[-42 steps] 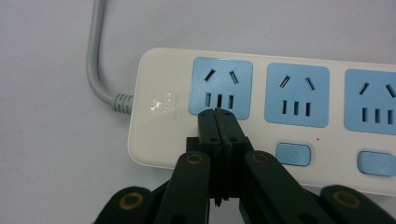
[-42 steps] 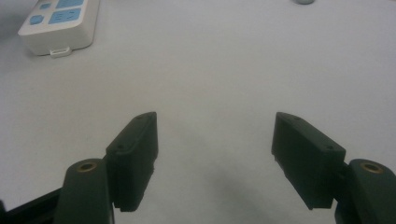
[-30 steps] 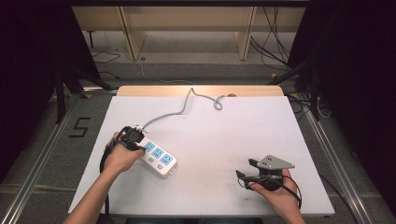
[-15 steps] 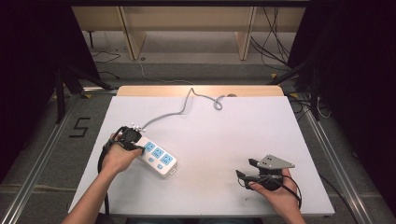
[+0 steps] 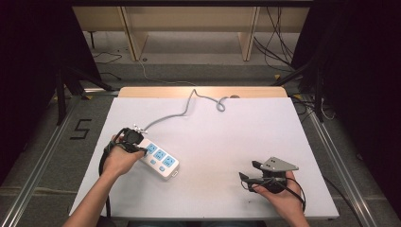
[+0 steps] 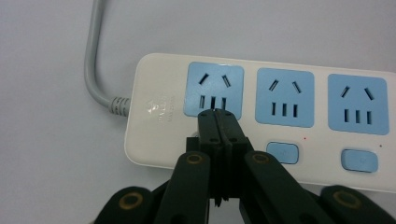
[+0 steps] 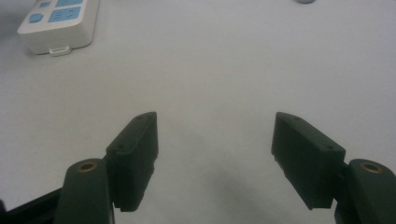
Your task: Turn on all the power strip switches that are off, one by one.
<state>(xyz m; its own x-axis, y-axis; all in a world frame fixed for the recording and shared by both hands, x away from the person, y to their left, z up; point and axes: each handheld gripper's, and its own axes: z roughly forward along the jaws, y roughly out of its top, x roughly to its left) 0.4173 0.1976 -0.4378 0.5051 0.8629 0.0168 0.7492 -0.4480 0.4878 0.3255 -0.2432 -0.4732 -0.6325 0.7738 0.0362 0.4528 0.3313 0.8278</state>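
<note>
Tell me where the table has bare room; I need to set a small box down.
The widest bare patch of the table lies between the power strip and the right gripper, running back to the cable. The front edge between the two forearms is also bare. It is crowded at the left, where the left gripper meets the strip.

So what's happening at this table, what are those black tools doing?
A person sits at a white table with a hand-held gripper in each hand. The left hand-held gripper has its jaws shut and its tips rest on a white power strip, right where the first switch button beside the blue sockets would be, as if pressing it. The right hand-held gripper lies apart on the bare tabletop, jaws open with nothing between them. The strip's grey cable trails off toward the table's far edge.
</note>
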